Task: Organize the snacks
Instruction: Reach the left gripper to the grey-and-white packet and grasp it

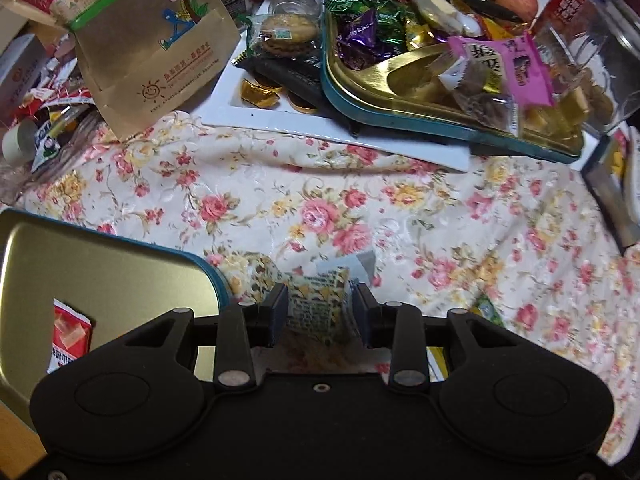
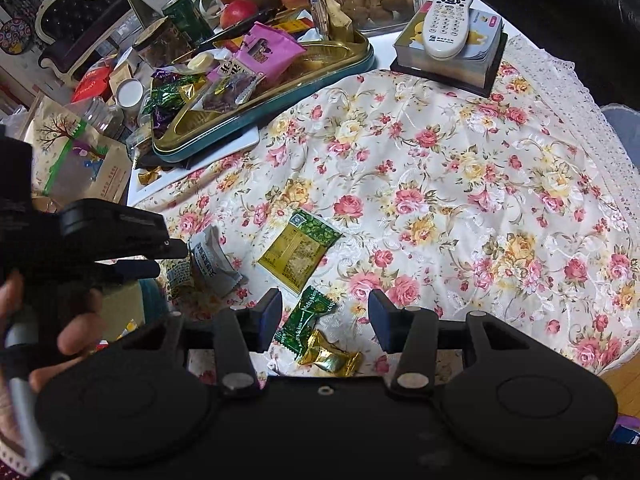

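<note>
In the left wrist view, my left gripper (image 1: 320,289) is shut on a small snack packet (image 1: 314,312) with yellow and dark print, just above the floral tablecloth (image 1: 360,208). A gold tin lid (image 1: 100,280) with a red packet (image 1: 68,332) in it lies to its left. From the right wrist view, that left gripper (image 2: 172,258) holds the packet (image 2: 178,276) beside a white packet (image 2: 212,264). My right gripper (image 2: 326,314) stands open over a green candy (image 2: 306,320) and a gold candy (image 2: 332,356) lying on the cloth. A yellow-green packet (image 2: 298,250) lies just beyond.
A teal-rimmed gold tin (image 1: 400,76) (image 2: 280,108) heaped with sweets rests on a white tray (image 1: 320,128) at the back. A brown paper bag (image 1: 152,40), jars and apples crowd behind it. A remote (image 2: 448,24) lies on a box at the far right.
</note>
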